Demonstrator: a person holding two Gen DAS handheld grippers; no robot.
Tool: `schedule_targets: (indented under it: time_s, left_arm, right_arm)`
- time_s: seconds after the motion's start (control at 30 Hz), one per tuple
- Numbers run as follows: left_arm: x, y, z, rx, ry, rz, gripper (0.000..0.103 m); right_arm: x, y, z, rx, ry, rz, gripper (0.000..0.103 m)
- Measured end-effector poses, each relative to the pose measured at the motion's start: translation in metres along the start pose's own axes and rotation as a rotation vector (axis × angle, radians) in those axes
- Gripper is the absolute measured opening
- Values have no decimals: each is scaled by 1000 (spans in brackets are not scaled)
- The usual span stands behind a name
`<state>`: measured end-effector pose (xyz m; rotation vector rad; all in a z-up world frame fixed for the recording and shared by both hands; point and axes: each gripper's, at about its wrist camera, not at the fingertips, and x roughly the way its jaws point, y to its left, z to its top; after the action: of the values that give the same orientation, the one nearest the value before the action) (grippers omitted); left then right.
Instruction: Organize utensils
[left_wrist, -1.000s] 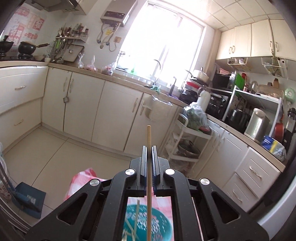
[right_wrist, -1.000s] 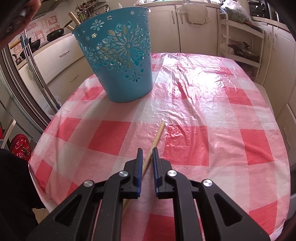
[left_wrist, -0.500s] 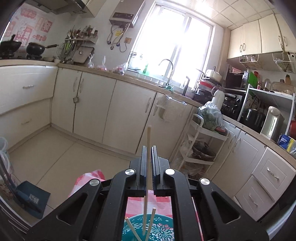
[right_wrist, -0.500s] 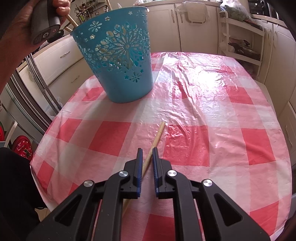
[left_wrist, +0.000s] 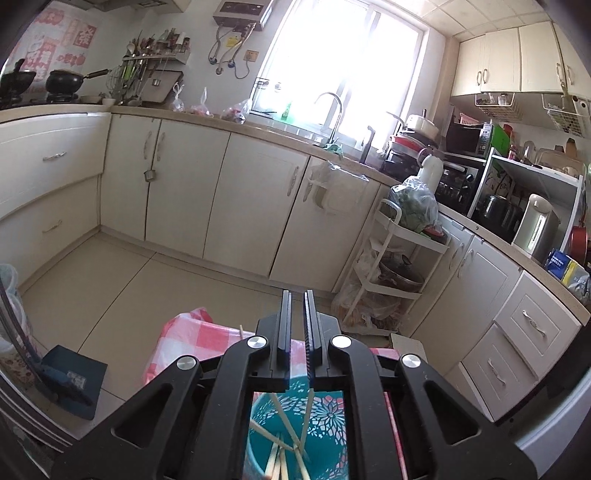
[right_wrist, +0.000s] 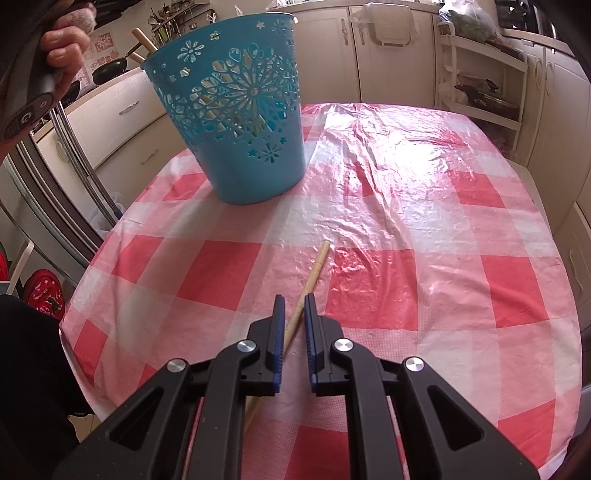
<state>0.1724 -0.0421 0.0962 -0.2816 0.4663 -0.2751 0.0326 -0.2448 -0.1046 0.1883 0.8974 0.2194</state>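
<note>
Wooden, the last loose chopstick lies on the checked desk at lower centre of the right view. Its long axis runs from lower left, under the claw, up and right, its blunt end aimed past the right of the blue basket at upper left. The right claw hovers open, jaws straddling the stick without pinching it. Next it likely has to close on the stick and lift. The left claw sits parted and empty above the basket, where several chopsticks lean crossed inside.
</note>
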Motion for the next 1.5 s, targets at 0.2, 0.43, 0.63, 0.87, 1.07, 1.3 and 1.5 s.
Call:
schedule_targets:
  time_s: [0.2, 0.43, 0.63, 0.87, 1.07, 1.3, 1.5]
  left_arm:
    - [-15, 48, -4, -83, 25, 40, 27]
    - [-12, 93, -35, -124, 96, 115, 42]
    - [6, 119, -67, -147, 199, 167, 47]
    - [24, 122, -80, -111, 283, 179, 51]
    - [38, 123, -92, -102, 342, 190, 54]
    - [72, 118, -106, -48, 419, 249, 55]
    - [105, 107, -118, 52, 491, 252, 55]
  right_arm:
    - [0, 3, -1, -22, 0, -15, 11]
    - [2, 11, -1, -71, 0, -57, 9]
    - [-4, -6, 3, 38, 5, 23, 6]
    - [-48, -15, 35, 141, -124, 149, 6]
    - [-106, -11, 111, 168, -363, 252, 6]
    - [-121, 23, 203, 117, -653, 292, 6]
    - [-48, 28, 223, 114, -633, 178, 6]
